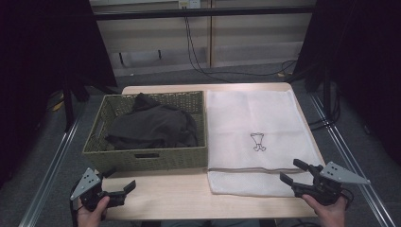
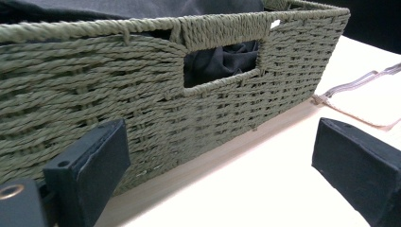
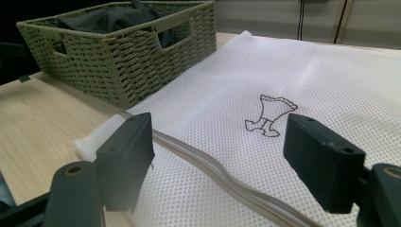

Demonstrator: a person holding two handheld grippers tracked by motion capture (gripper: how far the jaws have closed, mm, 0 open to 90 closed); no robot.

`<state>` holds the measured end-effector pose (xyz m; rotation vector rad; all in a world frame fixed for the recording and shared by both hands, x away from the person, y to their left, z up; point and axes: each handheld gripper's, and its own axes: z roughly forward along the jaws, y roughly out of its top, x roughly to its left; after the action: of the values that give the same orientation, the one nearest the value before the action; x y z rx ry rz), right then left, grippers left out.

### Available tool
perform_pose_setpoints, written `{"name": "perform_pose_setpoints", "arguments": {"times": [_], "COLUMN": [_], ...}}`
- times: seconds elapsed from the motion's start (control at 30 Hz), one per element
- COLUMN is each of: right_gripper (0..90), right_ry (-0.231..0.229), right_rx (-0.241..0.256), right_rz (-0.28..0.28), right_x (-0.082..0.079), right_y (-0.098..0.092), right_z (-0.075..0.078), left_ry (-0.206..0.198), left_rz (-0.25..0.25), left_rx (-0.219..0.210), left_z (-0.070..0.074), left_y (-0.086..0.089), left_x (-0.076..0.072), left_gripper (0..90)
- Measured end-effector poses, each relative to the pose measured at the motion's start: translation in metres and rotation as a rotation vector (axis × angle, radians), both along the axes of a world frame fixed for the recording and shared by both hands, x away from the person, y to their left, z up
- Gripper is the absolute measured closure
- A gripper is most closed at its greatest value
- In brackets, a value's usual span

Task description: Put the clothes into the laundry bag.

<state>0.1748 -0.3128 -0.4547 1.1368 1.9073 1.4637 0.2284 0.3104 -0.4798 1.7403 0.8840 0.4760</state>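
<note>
Both grippers wait open at the table's near edge, dark clothes in the basket, mesh laundry bag alongside.

High view: the left gripper (image 1: 124, 189), jaws spread and holding nothing, sits just in front of the woven basket (image 1: 146, 159) holding the dark garment (image 1: 153, 125); the right gripper (image 1: 292, 172), also spread, hovers over the near end of the white mesh laundry bag (image 1: 255, 118), whose long axis runs away from the person. Left gripper view: the basket's handle slot (image 2: 221, 66) lies ahead, between the jaws. Right gripper view: the bag's zipper (image 3: 208, 163) crosses just ahead; a small outline drawing (image 3: 269, 115), no readable writing.
</note>
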Motion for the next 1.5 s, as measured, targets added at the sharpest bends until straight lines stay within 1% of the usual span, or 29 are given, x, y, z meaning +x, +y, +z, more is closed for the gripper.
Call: {"name": "perform_pose_setpoints", "arguments": {"times": [0.03, 0.1, 0.17, 0.2, 0.23, 0.33, 0.4, 0.43, 0.47, 0.6, 0.63, 0.67, 0.7, 0.73, 0.77, 0.8, 0.83, 0.87, 0.9, 0.93, 0.97, 1.0, 1.1, 1.17, 1.2, 1.23, 1.33, 1.4, 1.5], "right_gripper": [25.3, 29.2, 31.2, 31.2, 34.0, 37.6, 39.6, 44.3, 48.3, 54.3, 54.8, 55.3, 55.5, 55.4, 55.4, 55.4, 55.4, 55.8, 56.5, 57.7, 57.7, 58.3, 57.9, 57.9, 57.9, 57.4, 56.5, 57.1, 54.5], "right_ry": [0.000, 0.024, 0.049, 0.049, 0.077, 0.107, 0.114, 0.136, 0.143, 0.194, 0.199, 0.209, 0.216, 0.219, 0.219, 0.234, 0.234, 0.260, 0.275, 0.284, 0.284, 0.324, 0.360, 0.362, 0.361, 0.368, 0.371, 0.372, 0.363], "right_rx": [0.000, 0.010, -0.003, -0.003, -0.013, -0.054, -0.060, -0.082, -0.092, -0.160, -0.166, -0.179, -0.186, -0.194, -0.194, -0.223, -0.223, -0.237, -0.244, -0.265, -0.265, -0.288, -0.354, -0.379, -0.393, -0.394, -0.414, -0.413, -0.419], "right_rz": [0.000, 0.019, 0.039, 0.039, 0.064, 0.105, 0.117, 0.144, 0.156, 0.193, 0.196, 0.202, 0.216, 0.231, 0.231, 0.256, 0.256, 0.265, 0.266, 0.261, 0.261, 0.272, 0.269, 0.276, 0.275, 0.274, 0.282, 0.284, 0.285], "right_x": [0.000, 0.002, 0.005, 0.005, 0.009, 0.015, 0.017, 0.023, 0.025, 0.040, 0.043, 0.048, 0.051, 0.055, 0.055, 0.064, 0.064, 0.075, 0.079, 0.085, 0.085, 0.095, 0.105, 0.110, 0.112, 0.113, 0.117, 0.117, 0.113], "right_y": [0.000, 0.001, 0.003, 0.003, 0.005, 0.011, 0.012, 0.018, 0.020, 0.029, 0.031, 0.033, 0.035, 0.037, 0.037, 0.041, 0.041, 0.043, 0.043, 0.044, 0.044, 0.045, 0.052, 0.055, 0.057, 0.058, 0.060, 0.060, 0.056], "right_z": [0.000, 0.000, 0.000, 0.000, 0.000, -0.001, -0.001, 0.000, 0.000, 0.002, 0.002, 0.002, 0.002, 0.002, 0.002, 0.001, 0.001, -0.001, -0.002, -0.004, -0.004, -0.007, -0.010, -0.011, -0.012, -0.013, -0.021, -0.023, -0.031], "left_ry": [0.000, 0.002, 0.008, 0.008, 0.015, 0.023, 0.020, 0.022, 0.020, 0.012, 0.012, 0.008, 0.005, 0.007, 0.007, 0.009, 0.009, 0.016, 0.022, 0.024, 0.024, 0.025, 0.019, 0.024, 0.026, 0.027, 0.023, 0.023, 0.031], "left_rz": [0.000, -0.013, -0.012, -0.012, -0.014, -0.022, -0.022, -0.022, -0.018, -0.034, -0.034, -0.048, -0.046, -0.046, -0.046, -0.045, -0.045, -0.044, -0.042, -0.046, -0.046, -0.038, -0.049, -0.045, -0.042, -0.040, -0.040, -0.039, -0.040], "left_rx": [0.000, 0.000, 0.004, 0.004, 0.006, 0.014, 0.024, 0.023, 0.030, 0.020, 0.020, 0.039, 0.063, 0.063, 0.063, 0.068, 0.068, 0.056, 0.045, 0.051, 0.051, 0.059, 0.053, 0.042, 0.057, 0.045, 0.059, 0.061, 0.060], "left_z": [0.000, 0.000, -0.001, -0.001, -0.001, -0.001, -0.001, -0.001, -0.001, -0.001, -0.001, -0.001, -0.001, -0.001, -0.001, -0.001, -0.001, -0.001, -0.002, -0.002, -0.002, -0.002, -0.001, -0.002, -0.002, -0.002, -0.001, -0.001, -0.002], "left_y": [0.000, -0.001, -0.002, -0.002, -0.003, -0.005, -0.005, -0.005, -0.005, -0.006, -0.006, -0.009, -0.010, -0.010, -0.010, -0.010, -0.010, -0.010, -0.009, -0.009, -0.009, -0.009, -0.009, -0.009, -0.008, -0.009, -0.008, -0.008, -0.008], "left_x": [0.000, 0.001, 0.002, 0.002, 0.002, 0.004, 0.004, 0.003, 0.002, 0.001, 0.001, 0.000, 0.000, 0.000, 0.000, 0.001, 0.001, 0.003, 0.003, 0.003, 0.003, 0.003, 0.003, 0.003, 0.003, 0.003, 0.003, 0.003, 0.004], "left_gripper": [4.7, 4.7, 4.7, 4.7, 4.7, 4.7, 4.7, 4.7, 4.7, 4.3, 4.3, 4.3, 4.3, 4.3, 4.3, 4.2, 4.3, 4.3, 4.3, 4.3, 4.3, 4.3, 4.3, 4.3, 4.3, 4.3, 4.3, 4.3, 4.3]}}
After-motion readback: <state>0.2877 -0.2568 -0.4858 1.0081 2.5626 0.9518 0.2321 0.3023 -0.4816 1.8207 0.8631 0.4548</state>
